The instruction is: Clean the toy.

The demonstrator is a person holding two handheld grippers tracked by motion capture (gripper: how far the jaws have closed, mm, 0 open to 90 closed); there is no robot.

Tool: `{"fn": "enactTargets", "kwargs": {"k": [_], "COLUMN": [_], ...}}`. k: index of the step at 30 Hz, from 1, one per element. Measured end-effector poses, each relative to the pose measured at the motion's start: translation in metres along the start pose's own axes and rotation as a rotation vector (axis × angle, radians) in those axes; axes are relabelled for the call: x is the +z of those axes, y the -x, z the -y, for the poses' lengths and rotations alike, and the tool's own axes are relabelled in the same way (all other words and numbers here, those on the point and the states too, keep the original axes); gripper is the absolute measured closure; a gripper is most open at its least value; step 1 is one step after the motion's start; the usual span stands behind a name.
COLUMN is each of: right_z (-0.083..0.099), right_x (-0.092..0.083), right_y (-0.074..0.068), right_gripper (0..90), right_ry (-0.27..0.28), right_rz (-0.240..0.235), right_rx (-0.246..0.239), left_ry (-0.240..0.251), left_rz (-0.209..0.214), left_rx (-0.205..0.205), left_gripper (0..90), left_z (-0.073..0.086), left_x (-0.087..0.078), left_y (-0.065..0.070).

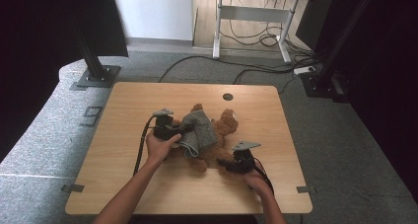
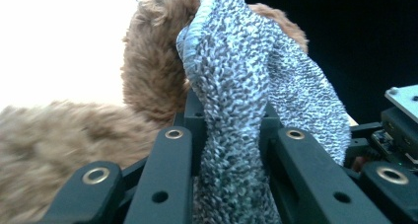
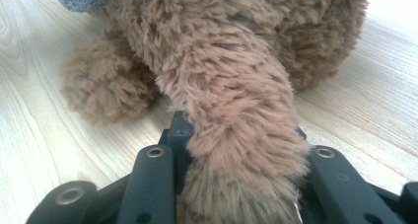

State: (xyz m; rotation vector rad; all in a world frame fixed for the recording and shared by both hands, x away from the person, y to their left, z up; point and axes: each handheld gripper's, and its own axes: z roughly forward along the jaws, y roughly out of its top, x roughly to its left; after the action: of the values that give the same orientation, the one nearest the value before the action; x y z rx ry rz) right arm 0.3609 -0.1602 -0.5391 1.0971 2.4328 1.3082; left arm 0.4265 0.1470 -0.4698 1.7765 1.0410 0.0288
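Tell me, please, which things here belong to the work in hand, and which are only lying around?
In the work:
- brown plush teddy bear
- grey knitted garment, pinched in the left gripper
- right gripper, clamped on a furry limb of the bear

Lying around:
- light wooden table
- cables on the floor
- white-legged desk behind

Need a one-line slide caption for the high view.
Left gripper pulls grey knit garment on brown teddy bear; right gripper clamps its leg.
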Motion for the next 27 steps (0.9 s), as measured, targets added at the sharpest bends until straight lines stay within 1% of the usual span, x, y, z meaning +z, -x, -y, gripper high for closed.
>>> {"fn": "enactTargets", "kwargs": {"k": [2,3,5,9,14,17,18,21,23,25,27], "right_z": [0.000,0.000,0.000,0.000,0.000,0.001,0.001,0.001,0.000,-0.003,-0.007], "right_x": [0.000,0.000,-0.001,-0.001,-0.001,-0.002,-0.002,-0.003,-0.005,-0.010,-0.017], "right_y": [0.000,0.000,0.000,0.000,0.000,0.000,0.000,0.000,0.001,0.003,0.004], "right_gripper": [62.7,62.7,62.7,62.7,62.7,62.2,60.9,52.8,49.5,46.8,41.6], "right_ry": [-0.001,-0.001,-0.002,-0.003,-0.005,-0.006,-0.005,0.003,0.012,0.033,0.071], "right_rz": [0.000,0.000,-0.001,-0.003,-0.007,-0.011,-0.010,0.003,-0.003,-0.005,0.003], "right_rx": [-0.003,-0.002,-0.001,-0.005,-0.010,-0.012,-0.012,-0.013,-0.005,0.002,0.019], "left_ry": [-0.004,-0.007,-0.013,-0.003,0.036,0.042,0.039,0.030,0.029,0.027,0.031], "left_rz": [-0.020,-0.027,-0.035,-0.049,-0.065,-0.071,-0.070,-0.072,-0.068,-0.063,-0.055], "left_rx": [0.014,0.014,0.002,-0.020,-0.056,-0.076,-0.074,-0.069,-0.069,-0.073,-0.077], "left_gripper": [75.5,75.5,75.4,75.2,75.2,75.2,75.3,75.5,75.7,75.8,75.8], "left_z": [0.000,0.000,-0.001,-0.002,-0.003,-0.003,-0.002,0.000,0.002,0.004,0.006], "left_x": [-0.002,-0.003,-0.006,-0.014,-0.026,-0.032,-0.032,-0.032,-0.031,-0.031,-0.031], "left_y": [-0.001,-0.002,-0.005,-0.013,-0.023,-0.029,-0.030,-0.030,-0.031,-0.032,-0.032]}}
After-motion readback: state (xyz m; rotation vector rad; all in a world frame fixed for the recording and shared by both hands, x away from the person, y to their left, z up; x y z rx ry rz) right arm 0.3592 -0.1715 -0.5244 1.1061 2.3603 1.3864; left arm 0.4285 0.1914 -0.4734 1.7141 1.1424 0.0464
